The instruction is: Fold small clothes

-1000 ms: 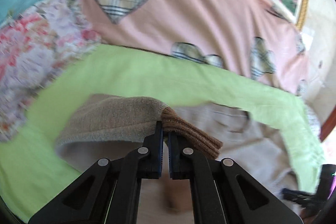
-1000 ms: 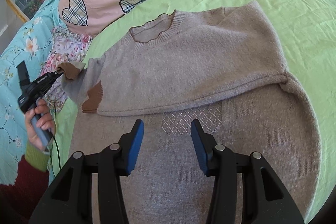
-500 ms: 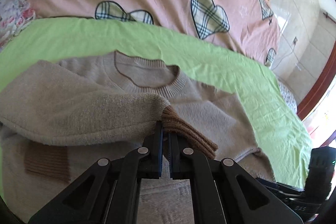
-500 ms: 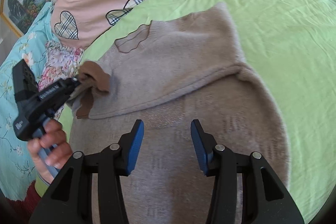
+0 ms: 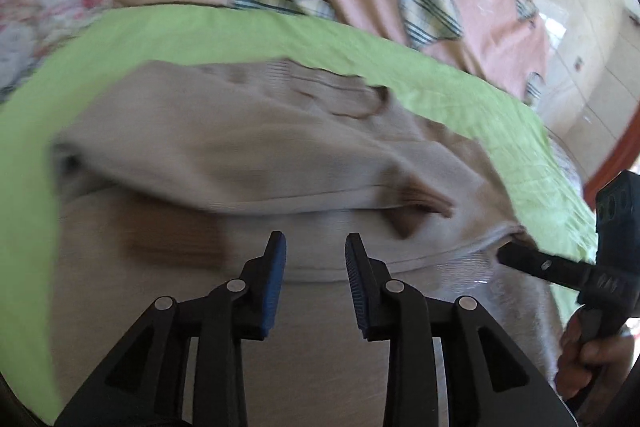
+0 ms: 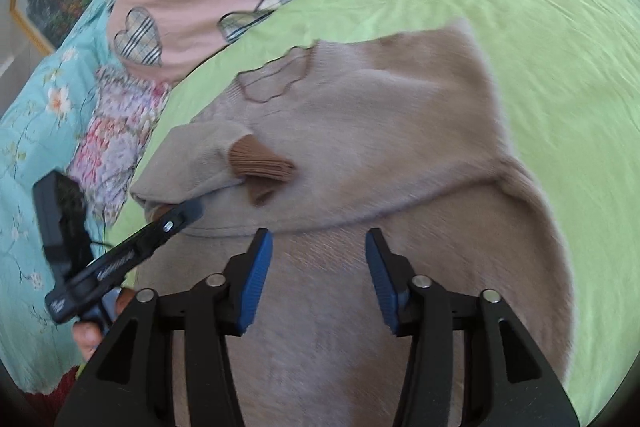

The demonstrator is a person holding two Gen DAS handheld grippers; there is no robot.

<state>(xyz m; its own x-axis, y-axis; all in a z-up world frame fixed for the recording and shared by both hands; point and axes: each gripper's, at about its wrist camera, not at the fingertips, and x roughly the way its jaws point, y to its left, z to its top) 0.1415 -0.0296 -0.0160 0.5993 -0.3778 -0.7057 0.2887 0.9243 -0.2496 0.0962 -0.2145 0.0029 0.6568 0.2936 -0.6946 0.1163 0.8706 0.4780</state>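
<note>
Beige knitted sweater (image 6: 360, 155) lies flat on the green bed sheet (image 6: 540, 27), brown-cuffed sleeve (image 6: 260, 163) folded across. Left gripper (image 5: 316, 259) and right gripper (image 6: 319, 259): both wide, empty. Next: fold the hem upward.

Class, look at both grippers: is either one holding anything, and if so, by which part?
Nothing is held. The left gripper and right gripper are both open above the sweater.
</note>
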